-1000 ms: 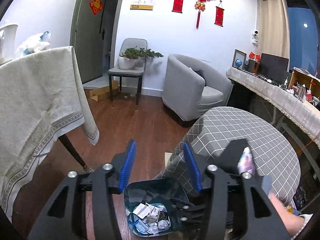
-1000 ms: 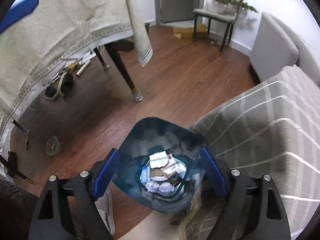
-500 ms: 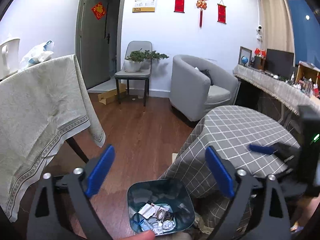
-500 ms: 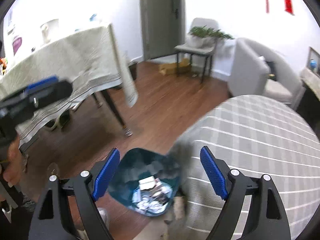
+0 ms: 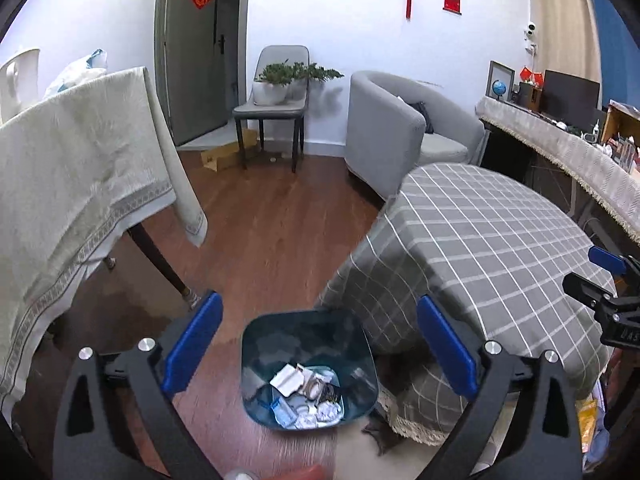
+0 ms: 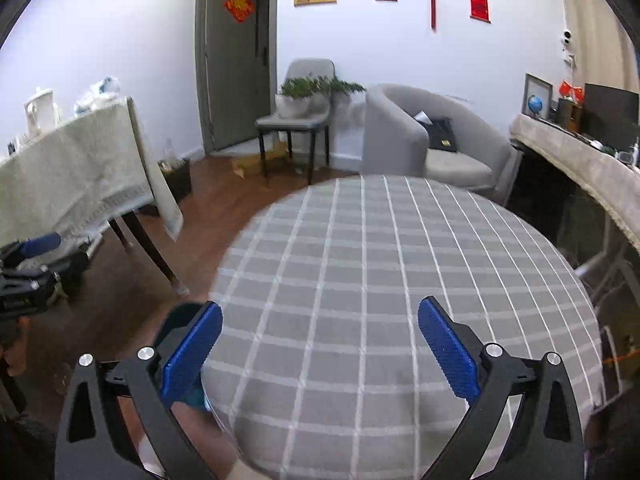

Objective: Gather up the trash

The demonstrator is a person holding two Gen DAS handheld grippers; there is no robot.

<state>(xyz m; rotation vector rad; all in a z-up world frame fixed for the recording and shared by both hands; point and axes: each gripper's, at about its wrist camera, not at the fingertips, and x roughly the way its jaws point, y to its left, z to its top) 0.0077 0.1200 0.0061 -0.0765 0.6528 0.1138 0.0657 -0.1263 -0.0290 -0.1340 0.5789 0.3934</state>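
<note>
With both sets of blue jaws spread wide and holding nothing, the left gripper (image 5: 318, 342) hangs right above the teal trash bin (image 5: 306, 364). The bin sits on the wood floor just beside the round checkered table (image 6: 400, 280), with crumpled wrappers (image 5: 306, 394) in the bottom. The right gripper (image 6: 320, 346) is over the tabletop.

White walls (image 5: 100, 12), wood floor (image 5: 272, 216), grey armchair (image 5: 392, 128)
</note>
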